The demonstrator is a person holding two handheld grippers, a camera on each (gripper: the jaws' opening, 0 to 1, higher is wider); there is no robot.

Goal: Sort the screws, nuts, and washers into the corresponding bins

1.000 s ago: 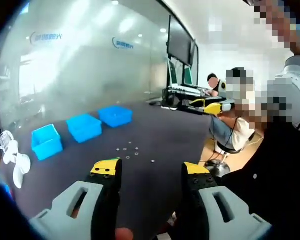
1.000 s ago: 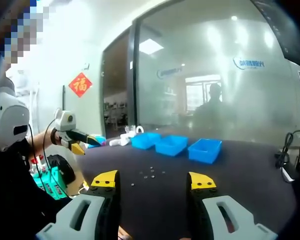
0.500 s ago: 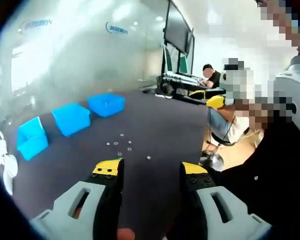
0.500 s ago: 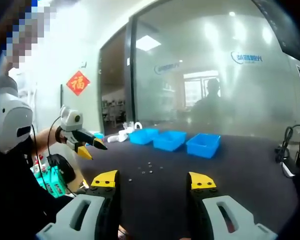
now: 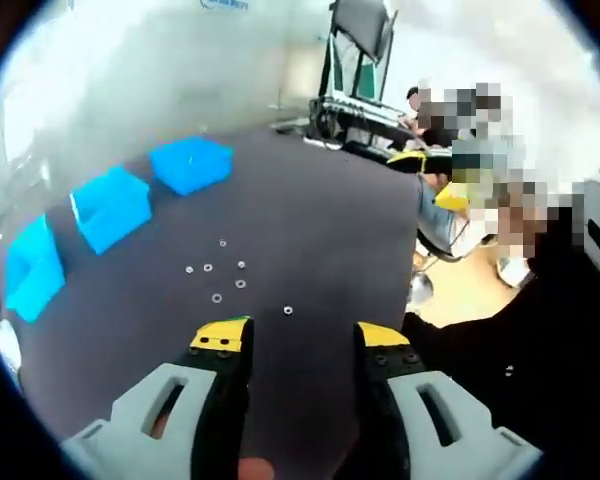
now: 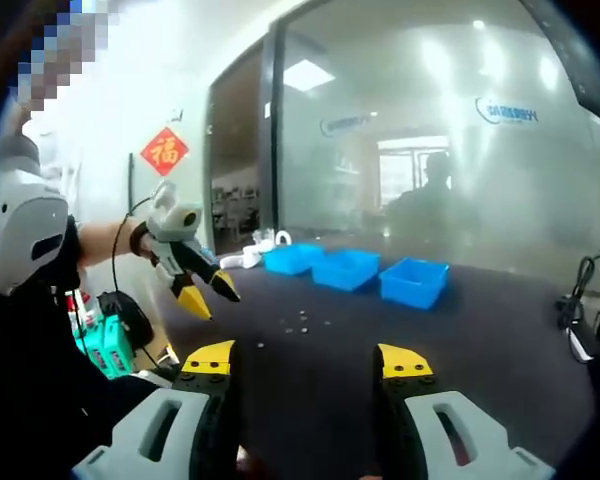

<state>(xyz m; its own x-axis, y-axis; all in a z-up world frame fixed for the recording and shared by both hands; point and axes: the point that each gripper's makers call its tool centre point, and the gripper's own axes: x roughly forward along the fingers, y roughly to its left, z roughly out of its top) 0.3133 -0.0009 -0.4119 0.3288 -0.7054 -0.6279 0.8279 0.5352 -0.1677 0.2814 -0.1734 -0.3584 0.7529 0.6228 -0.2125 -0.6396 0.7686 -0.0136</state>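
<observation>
Left gripper view is showing the left claw (image 5: 298,340) hanging released above small fasteners (image 5: 220,280) scattered on the desk (image 5: 320,240), near three blue bins (image 5: 110,205); the right claw (image 6: 305,360) is gaping too, empty.

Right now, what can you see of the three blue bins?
Three blue bins, open-topped rectangular trays, plastic by the look, stand in a row on the dark table, slightly apart, near the frosted glass wall. Contents can't be made out. The scattered small parts lie on the table short of them, untouched. Neither gripper touches a bin.
</observation>
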